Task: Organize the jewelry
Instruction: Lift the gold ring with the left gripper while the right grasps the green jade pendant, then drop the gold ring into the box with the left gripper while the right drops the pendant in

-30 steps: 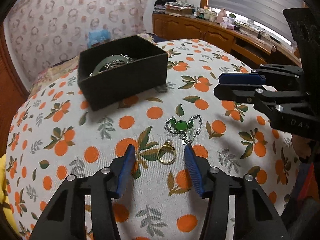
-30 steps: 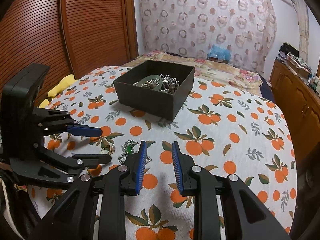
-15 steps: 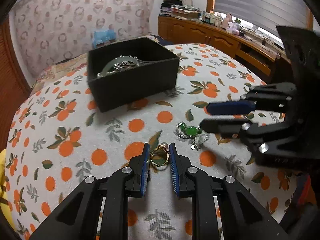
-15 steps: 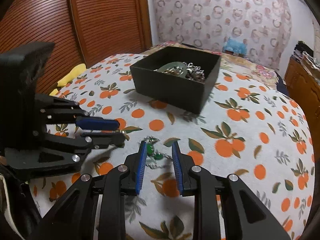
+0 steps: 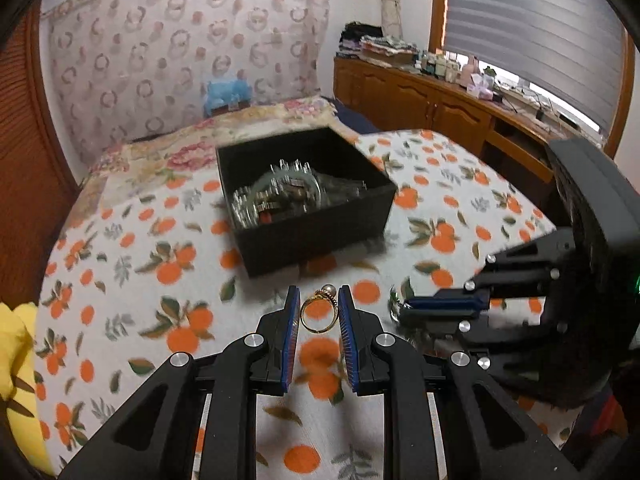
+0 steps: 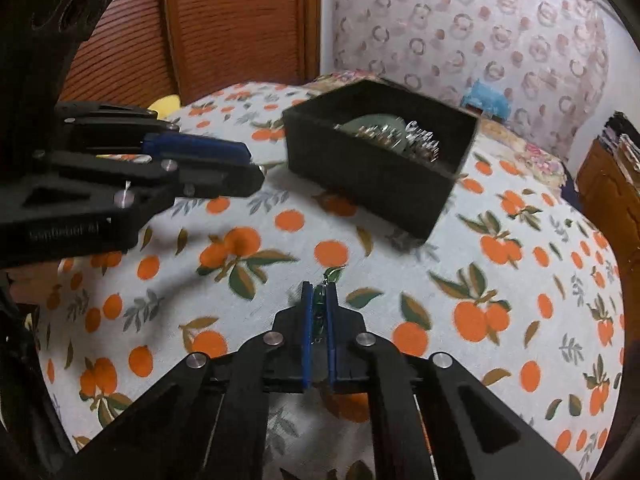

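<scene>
In the left wrist view, the gold ring [image 5: 318, 315] with a small pearl is being gripped between the blue fingers [image 5: 291, 330] of the left gripper [image 5: 318, 316], just in front of the black box [image 5: 316, 232] on the bed [image 5: 120, 248]. The ring should be carried level over the rim before being released.

In the right wrist view, the right gripper [image 6: 319, 312] has just been closing, and the green-stone chain [image 6: 320, 306] is being pinched between its nearly shut fingers [image 6: 306, 320]. A slow lift is advised, so the hanging chain is not being snagged on the cloth or the box wall.
</scene>
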